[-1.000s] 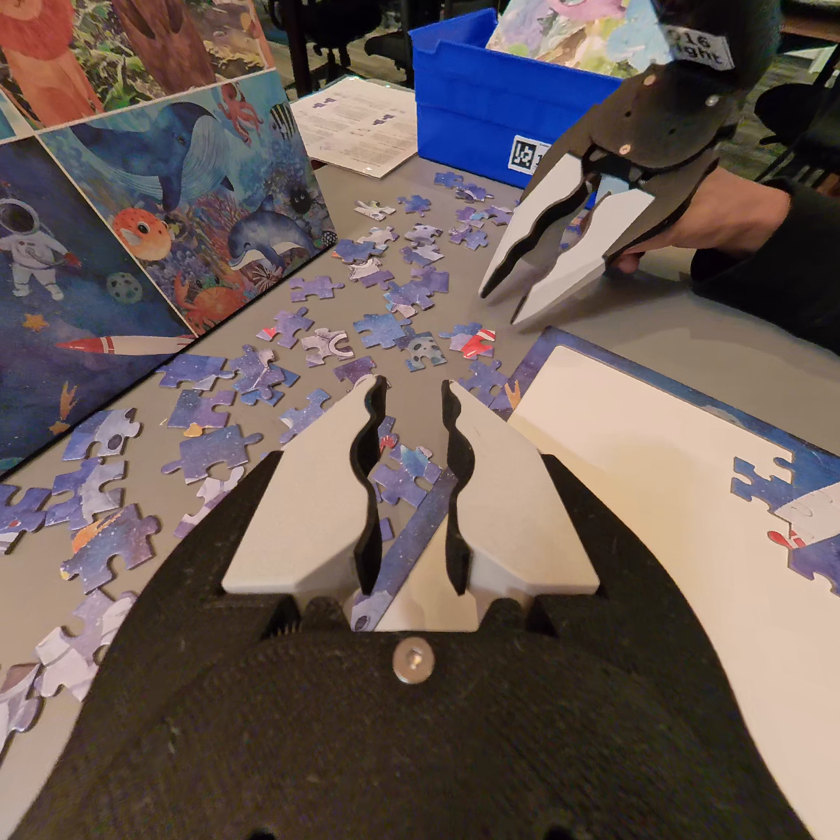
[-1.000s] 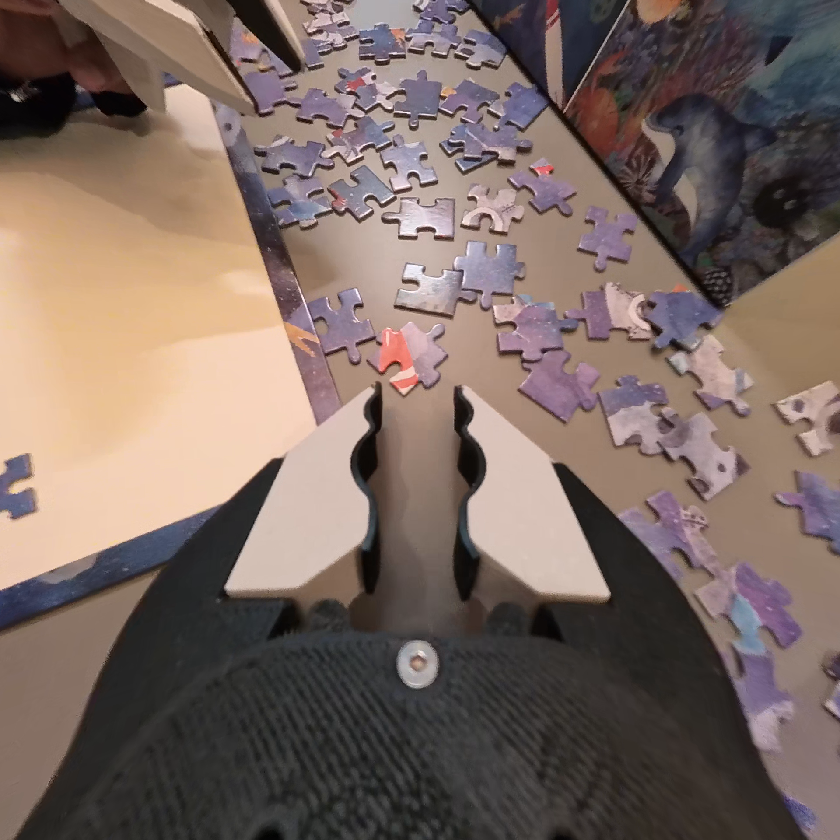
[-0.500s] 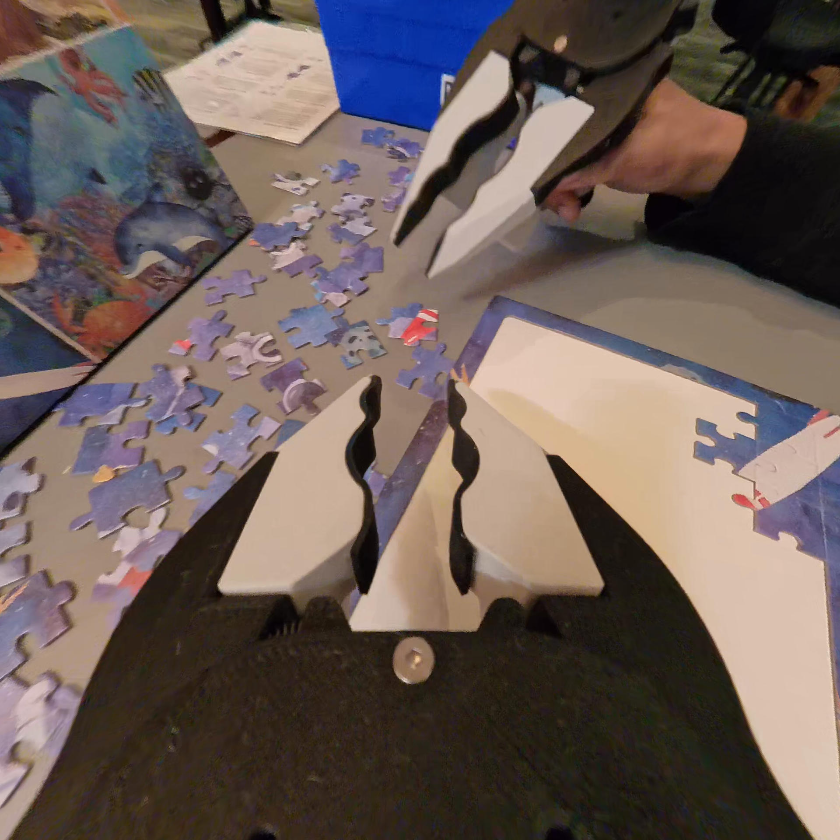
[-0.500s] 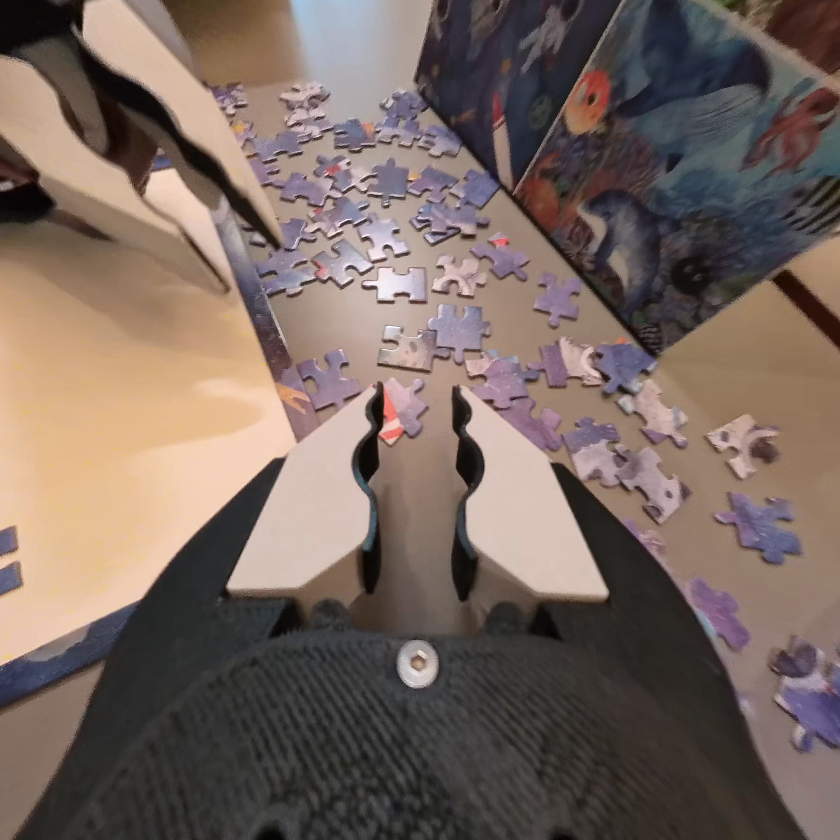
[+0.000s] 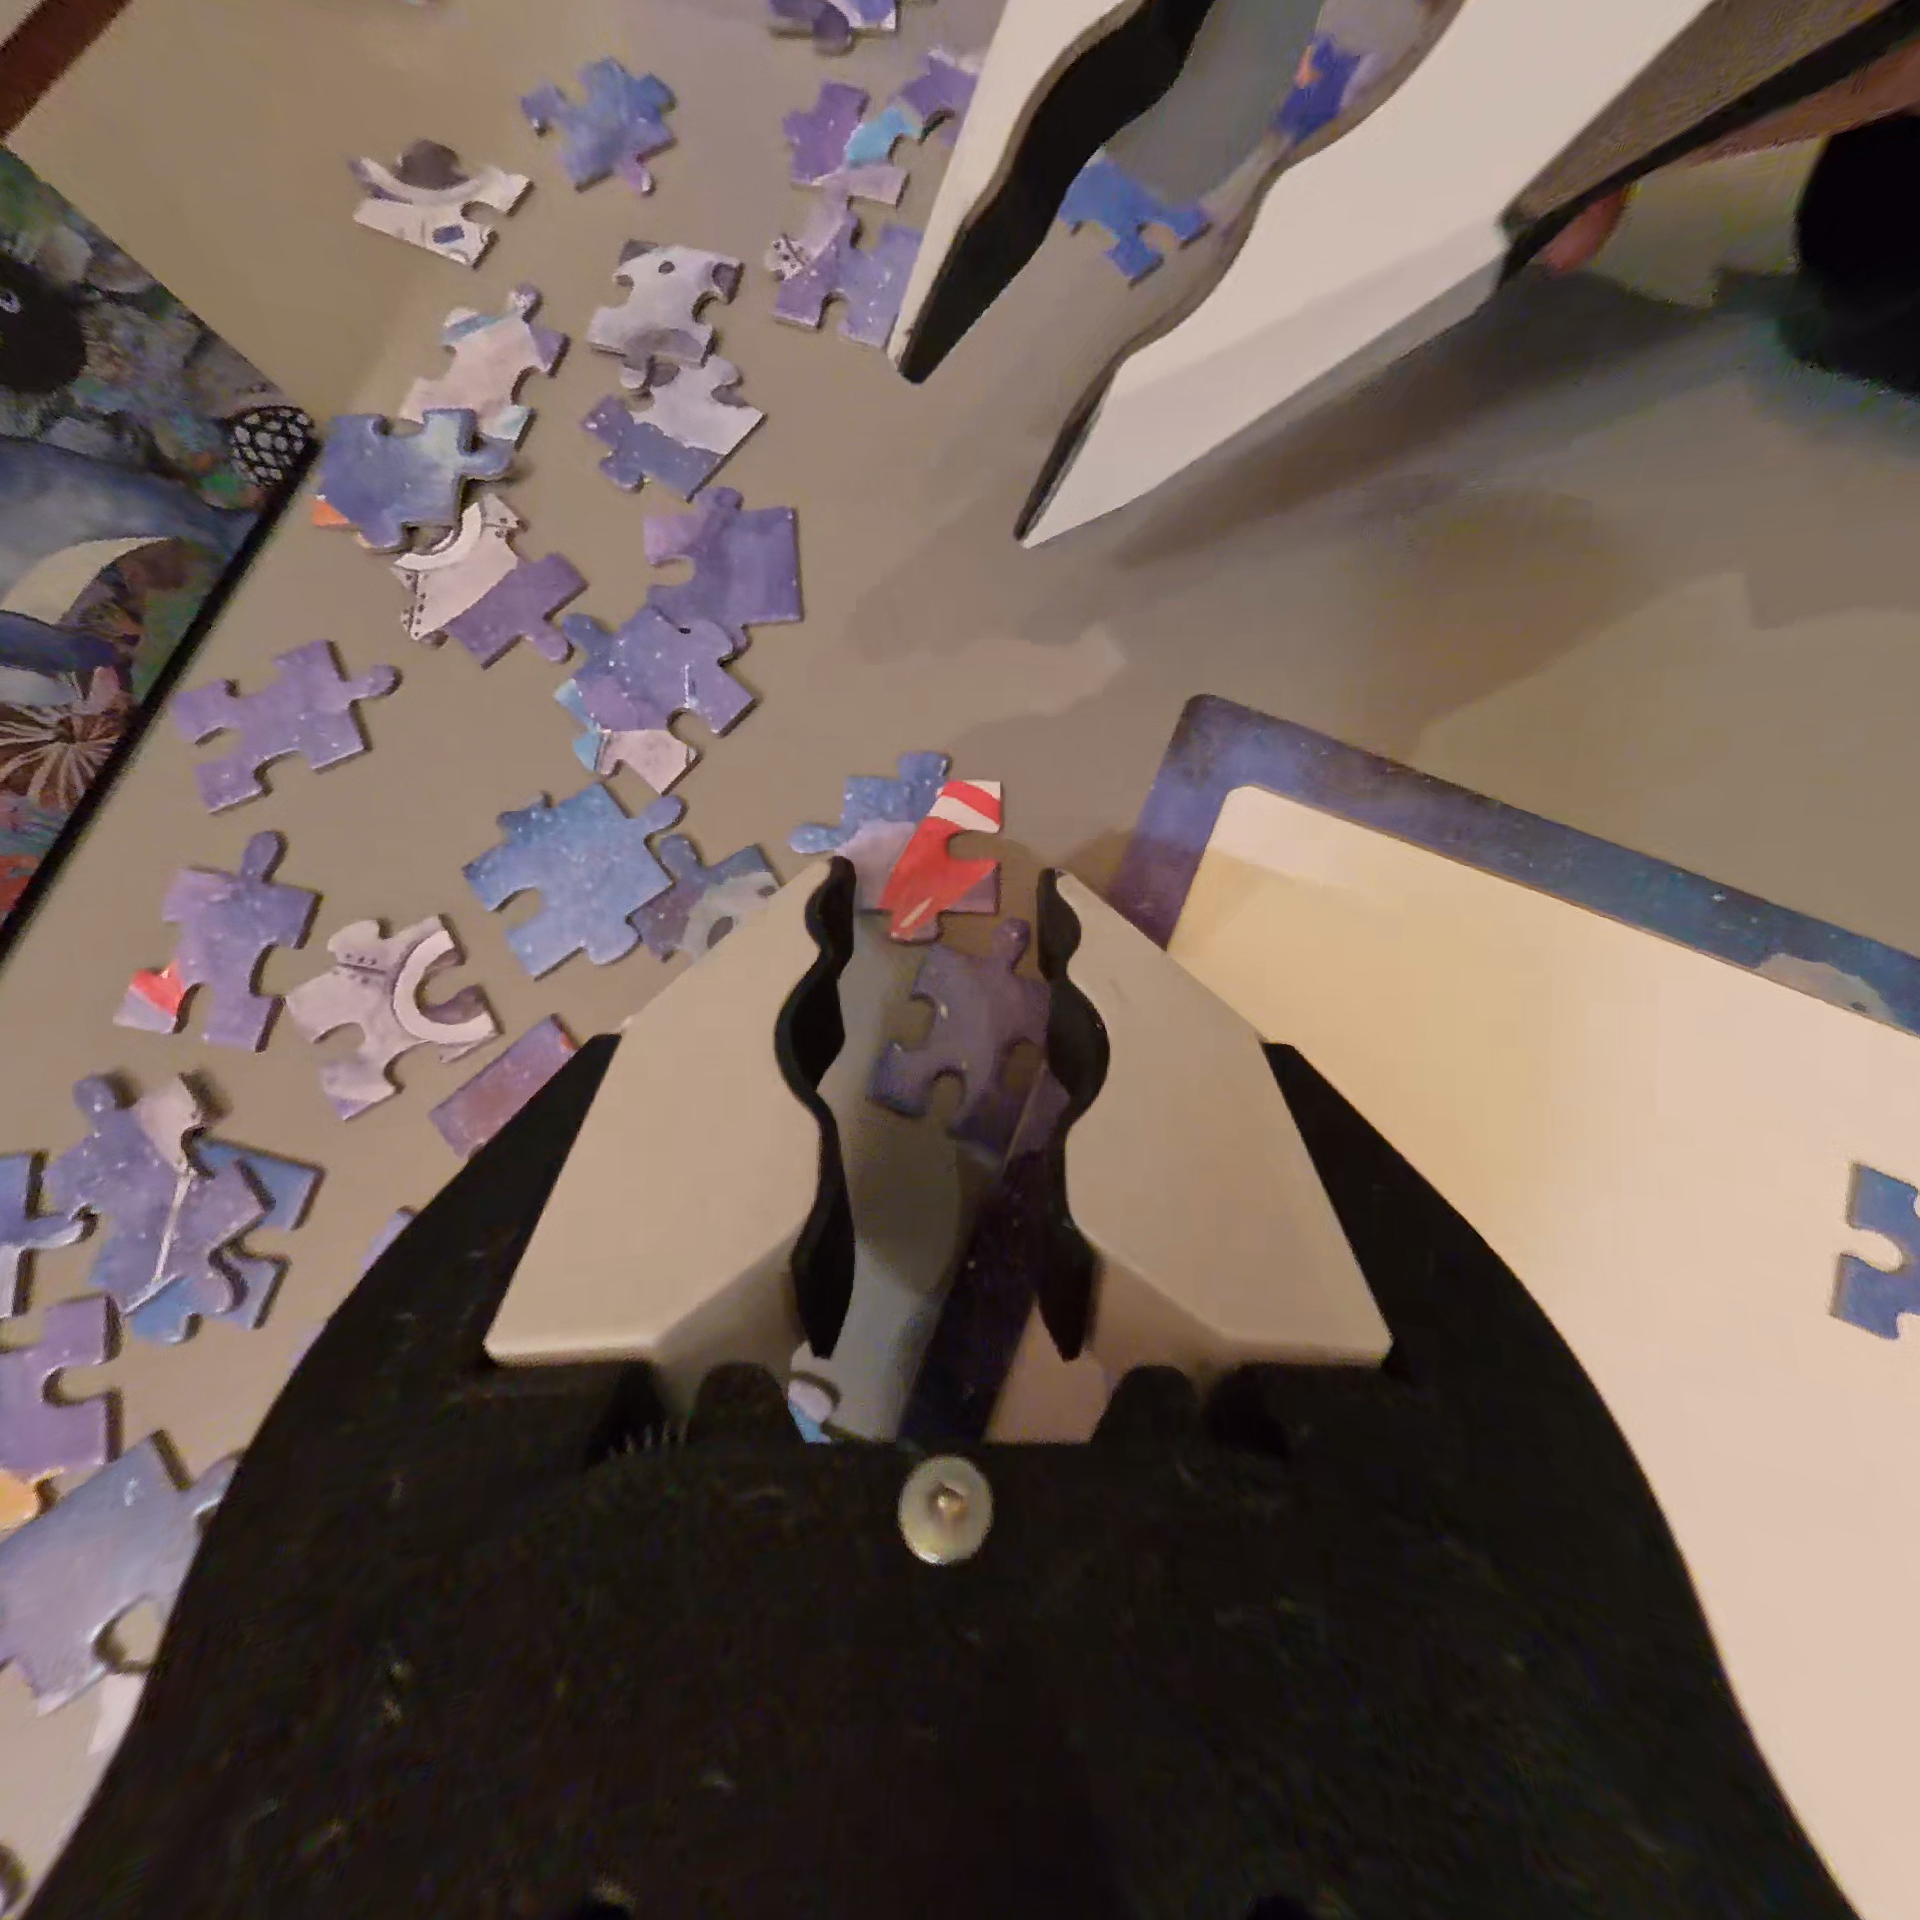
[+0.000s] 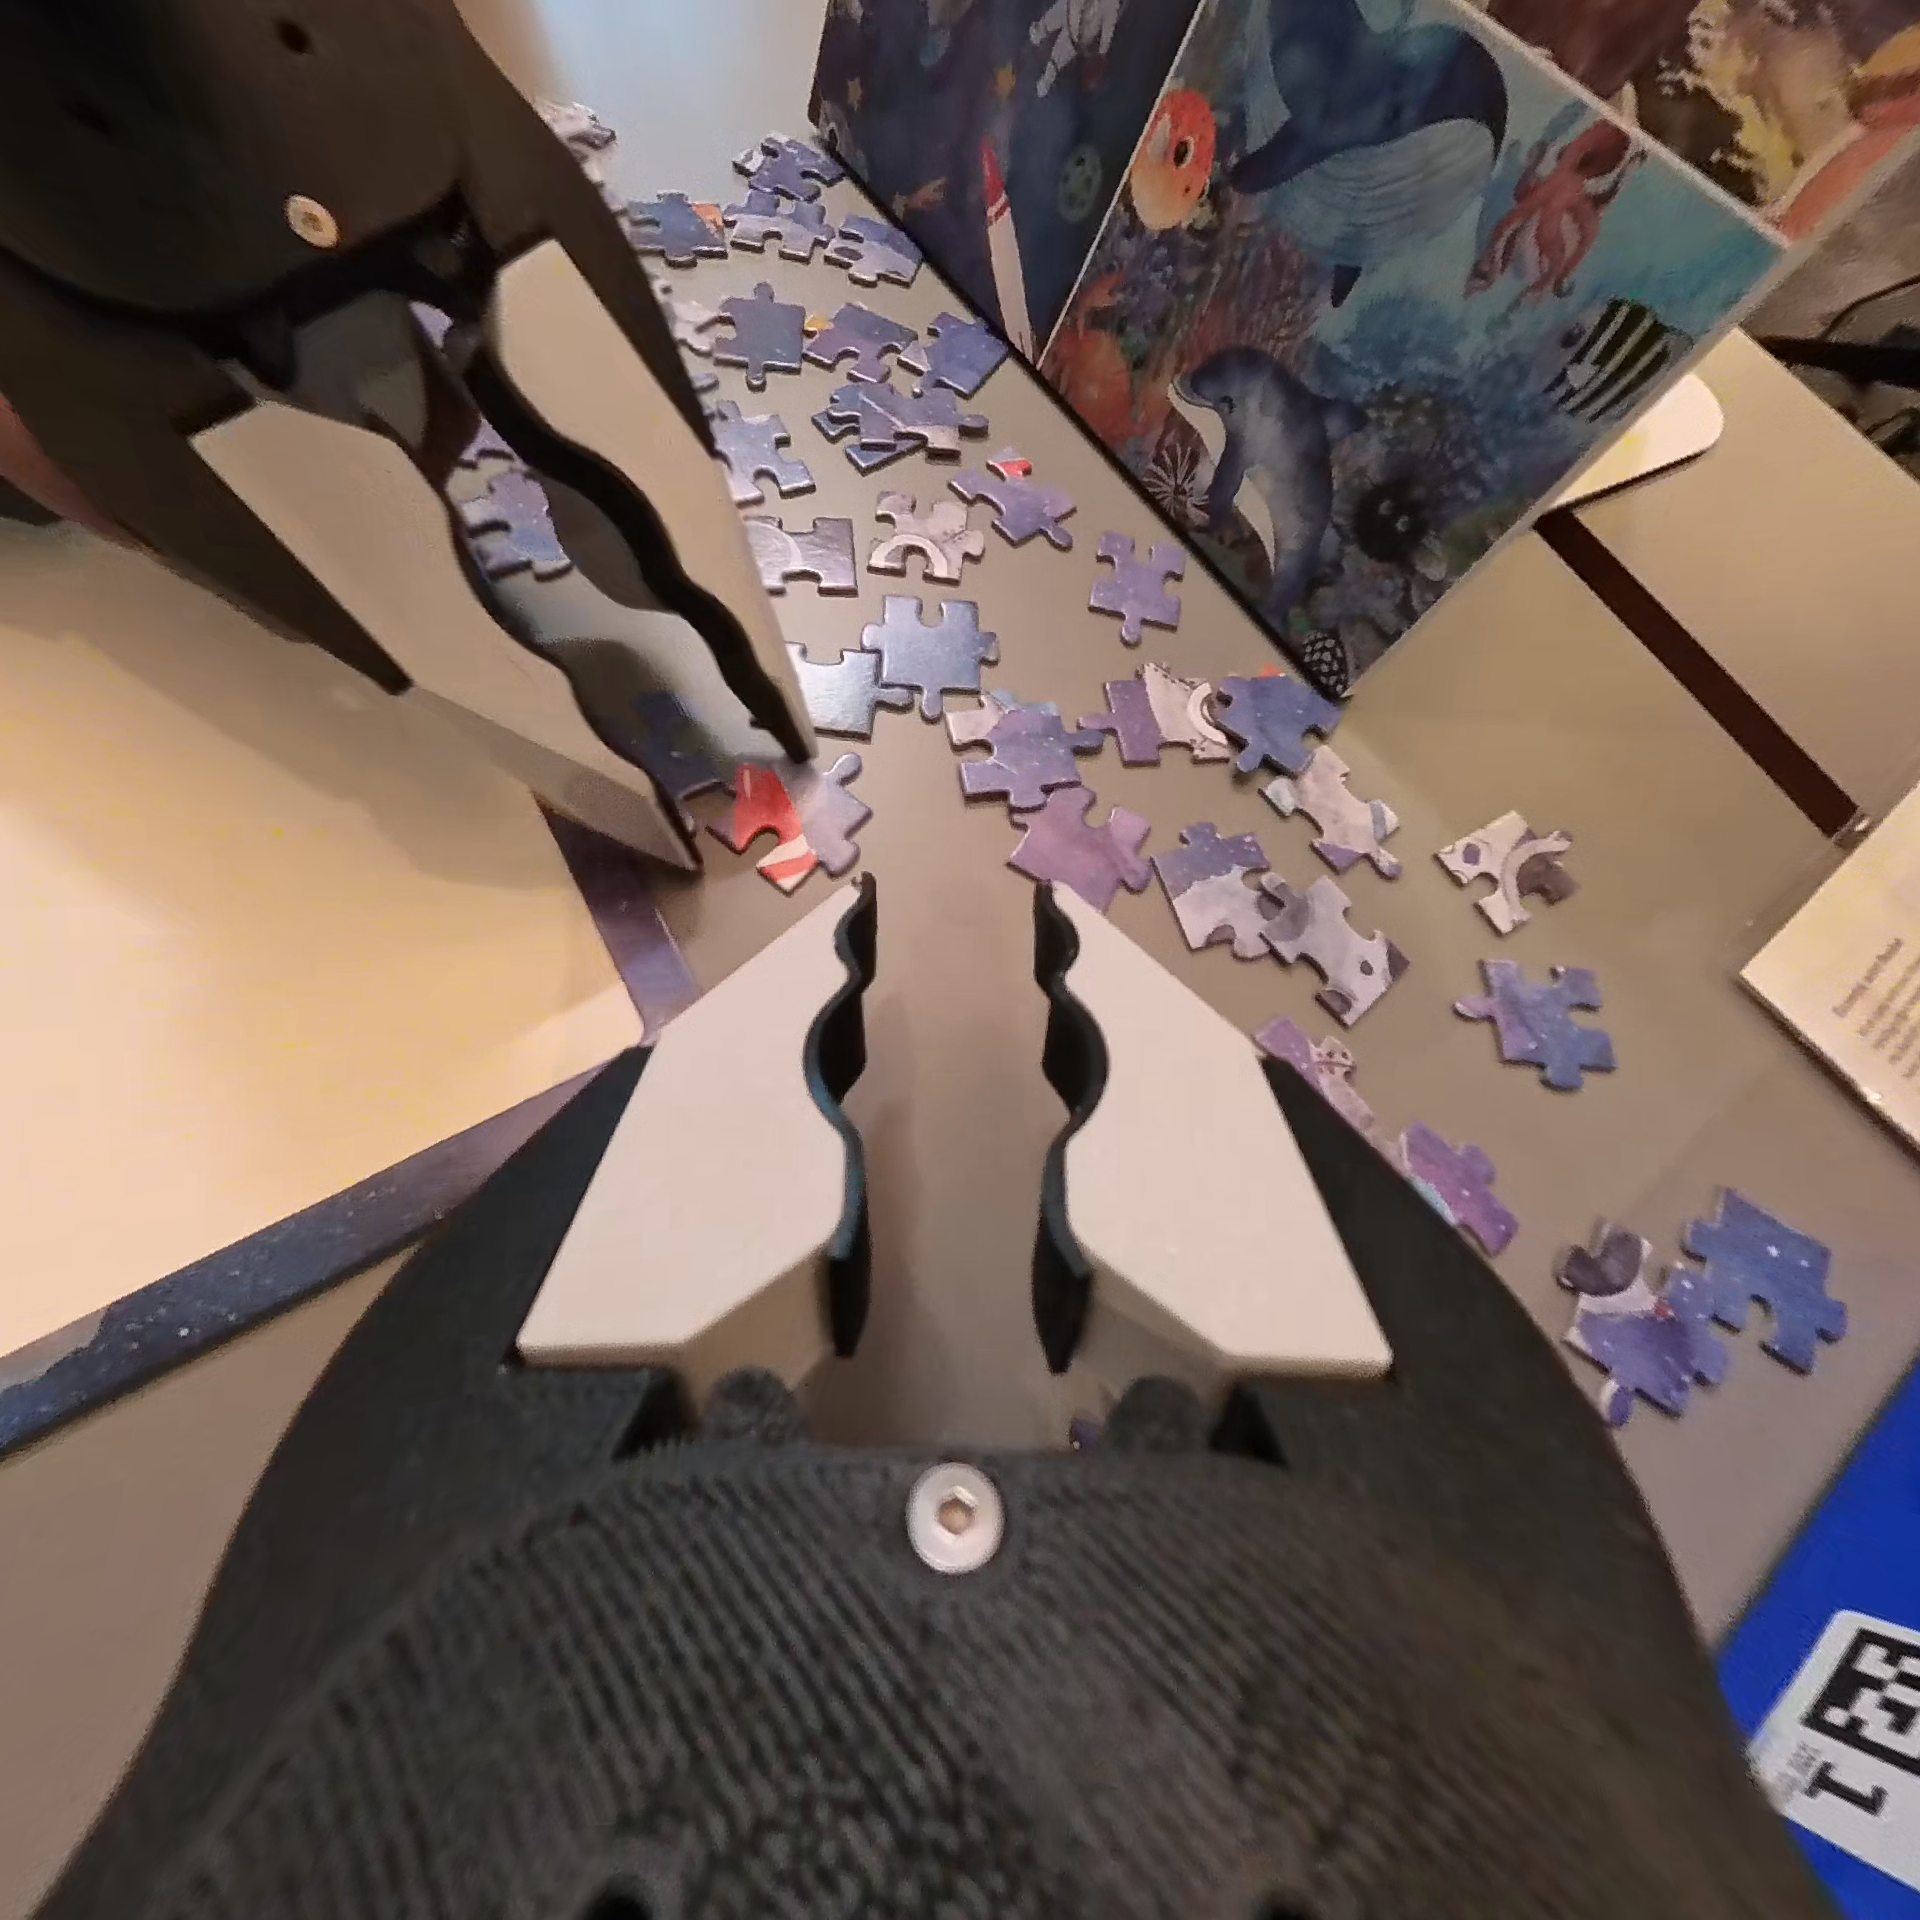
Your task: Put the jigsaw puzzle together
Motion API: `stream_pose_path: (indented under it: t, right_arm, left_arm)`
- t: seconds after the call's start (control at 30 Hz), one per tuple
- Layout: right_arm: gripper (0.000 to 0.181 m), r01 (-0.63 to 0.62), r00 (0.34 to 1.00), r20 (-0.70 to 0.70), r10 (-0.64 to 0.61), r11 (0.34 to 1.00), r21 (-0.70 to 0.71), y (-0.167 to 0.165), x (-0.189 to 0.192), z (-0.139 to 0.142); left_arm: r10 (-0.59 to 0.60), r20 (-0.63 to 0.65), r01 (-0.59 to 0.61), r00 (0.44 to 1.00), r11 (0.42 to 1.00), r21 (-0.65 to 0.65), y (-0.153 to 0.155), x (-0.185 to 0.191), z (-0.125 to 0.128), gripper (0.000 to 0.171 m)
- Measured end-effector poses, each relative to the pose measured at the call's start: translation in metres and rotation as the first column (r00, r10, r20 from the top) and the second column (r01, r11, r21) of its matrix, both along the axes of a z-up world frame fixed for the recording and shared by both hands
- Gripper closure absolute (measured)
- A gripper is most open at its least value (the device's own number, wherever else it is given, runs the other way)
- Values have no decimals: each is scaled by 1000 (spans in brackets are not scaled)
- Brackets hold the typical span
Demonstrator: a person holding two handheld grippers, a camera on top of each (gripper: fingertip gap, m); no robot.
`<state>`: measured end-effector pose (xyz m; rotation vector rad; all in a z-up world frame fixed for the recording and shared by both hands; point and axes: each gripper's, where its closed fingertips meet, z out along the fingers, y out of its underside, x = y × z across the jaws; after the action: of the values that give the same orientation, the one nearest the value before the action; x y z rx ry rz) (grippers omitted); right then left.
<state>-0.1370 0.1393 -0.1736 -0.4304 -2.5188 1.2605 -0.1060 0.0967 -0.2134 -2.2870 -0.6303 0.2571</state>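
Note:
My left gripper [image 5: 940, 878] is open and low over the grey table, fingertips either side of a red-and-white puzzle piece [image 5: 940, 862]. A purple piece [image 5: 966, 1039] lies between its fingers, by the corner of the blue-framed puzzle board [image 5: 1455, 1039]. In the right wrist view the left gripper [image 6: 738, 805] stands over the red-and-white piece [image 6: 774, 821] at the board [image 6: 260, 935] edge. My right gripper [image 6: 948, 888] is open and empty, just behind that piece. It hangs above the table in the left wrist view [image 5: 971, 452]. Loose blue and purple pieces [image 6: 1122, 717] cover the table.
A few joined pieces [image 5: 1881, 1268] sit at the board's right side. An upright ocean picture [image 6: 1351, 364] stands behind the loose pieces and shows in the left wrist view [image 5: 83, 540]. A blue bin [image 6: 1849, 1558] and a paper sheet [image 6: 1849, 987] are at the right. One gripper's finger ends stand about 7 cm off the other's. The upright ocean picture [image 6: 1351, 364] is about equally far from each gripper, around 15 cm.
My left gripper has moved forward and down to the red-and-white piece at the board's corner. My right gripper has drawn back from that piece and lifted. Both stay open.

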Motion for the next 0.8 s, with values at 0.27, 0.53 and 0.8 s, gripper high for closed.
stream_pose_path:
  t: [0.27,0.53,0.8]
  right_arm:
    - [153,-8,1000,-11,8,999,38,-1,3,-3]
    - [155,12,1000,-9,-11,999,33,3,-2,-3]
    - [155,31,999,-6,-31,999,8,8,-6,1]
  left_arm:
    - [4,-2,-4,1000,999,-37,-6,-2,-1,131]
    - [-16,35,15,999,1000,10,-2,-2,-2,141]
    - [-61,45,60,997,998,13,5,7,-1,141]
